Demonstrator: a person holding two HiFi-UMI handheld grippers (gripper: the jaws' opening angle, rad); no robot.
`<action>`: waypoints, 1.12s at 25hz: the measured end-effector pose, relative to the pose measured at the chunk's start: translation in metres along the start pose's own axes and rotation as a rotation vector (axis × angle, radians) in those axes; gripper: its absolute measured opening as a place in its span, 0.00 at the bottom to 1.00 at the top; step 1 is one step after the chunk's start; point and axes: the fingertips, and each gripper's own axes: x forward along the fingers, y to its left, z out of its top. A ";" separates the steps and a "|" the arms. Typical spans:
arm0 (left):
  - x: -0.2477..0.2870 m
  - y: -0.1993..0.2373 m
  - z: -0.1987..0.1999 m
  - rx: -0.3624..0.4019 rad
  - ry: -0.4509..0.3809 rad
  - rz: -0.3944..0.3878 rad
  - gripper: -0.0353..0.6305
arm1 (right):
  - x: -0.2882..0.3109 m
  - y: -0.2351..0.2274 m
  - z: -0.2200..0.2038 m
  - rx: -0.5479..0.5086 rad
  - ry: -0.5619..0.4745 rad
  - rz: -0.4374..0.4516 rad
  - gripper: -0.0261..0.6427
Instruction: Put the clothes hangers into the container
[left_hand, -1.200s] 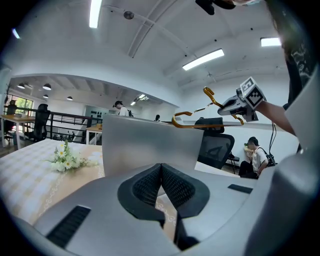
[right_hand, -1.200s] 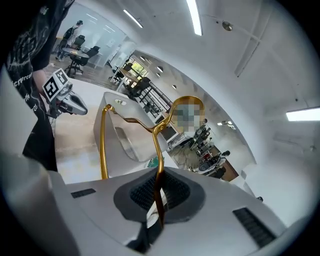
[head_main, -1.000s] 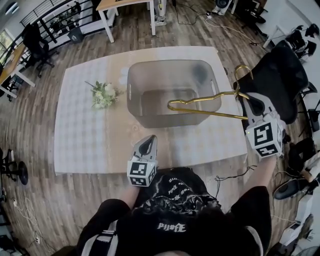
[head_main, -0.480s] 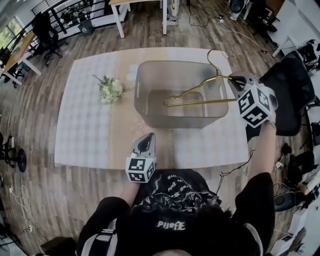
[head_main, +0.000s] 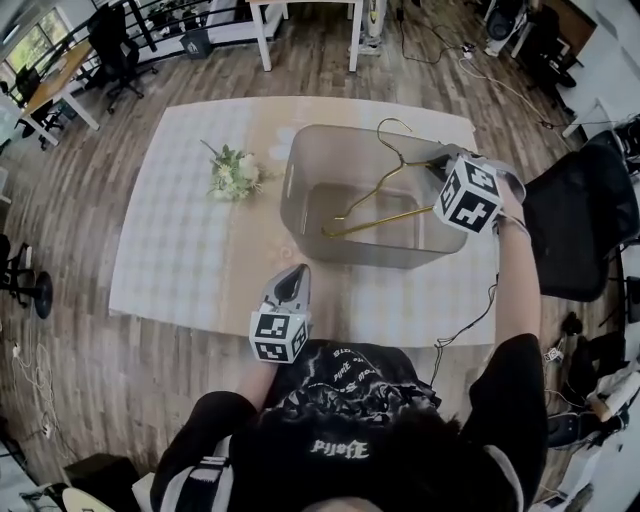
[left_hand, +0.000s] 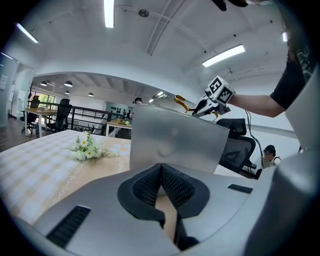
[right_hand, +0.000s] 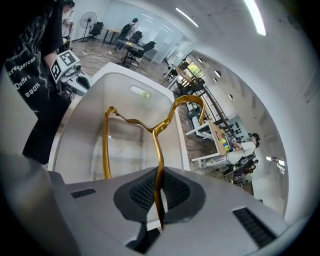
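Head view: a table (head_main: 170, 260) under a pale checked cloth carries a small bunch of white flowers (head_main: 233, 172) on its left part, well apart from the grey translucent container (head_main: 400, 250) that stands right of the middle. A black office chair (head_main: 580, 215) stands on the wooden floor just beside the table's right edge, and a thin cable (head_main: 470, 320) trails down there. A white desk (head_main: 305, 10) stands beyond the far edge.

The right gripper (head_main: 432, 165) hangs over the container's right rim, its jaws clamped on one arm of the gold clothes hanger (head_main: 375, 215). The hanger slants down inside the container, its low end near the bottom, while its hook rises above the far rim. Whether the low end touches the bottom cannot be told.

The left gripper (head_main: 297, 275) sits low at the near table edge, in front of the container's near wall, its jaws pressed together with nothing between them.
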 end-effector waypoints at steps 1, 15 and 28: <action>0.001 0.000 0.001 0.001 -0.001 0.003 0.08 | 0.005 0.002 0.001 -0.015 0.005 0.014 0.05; 0.011 0.007 0.004 0.012 0.005 0.032 0.08 | 0.063 0.022 0.015 -0.106 0.030 0.177 0.05; 0.012 0.012 -0.007 0.001 0.053 0.025 0.08 | 0.106 0.048 0.048 -0.157 0.010 0.249 0.05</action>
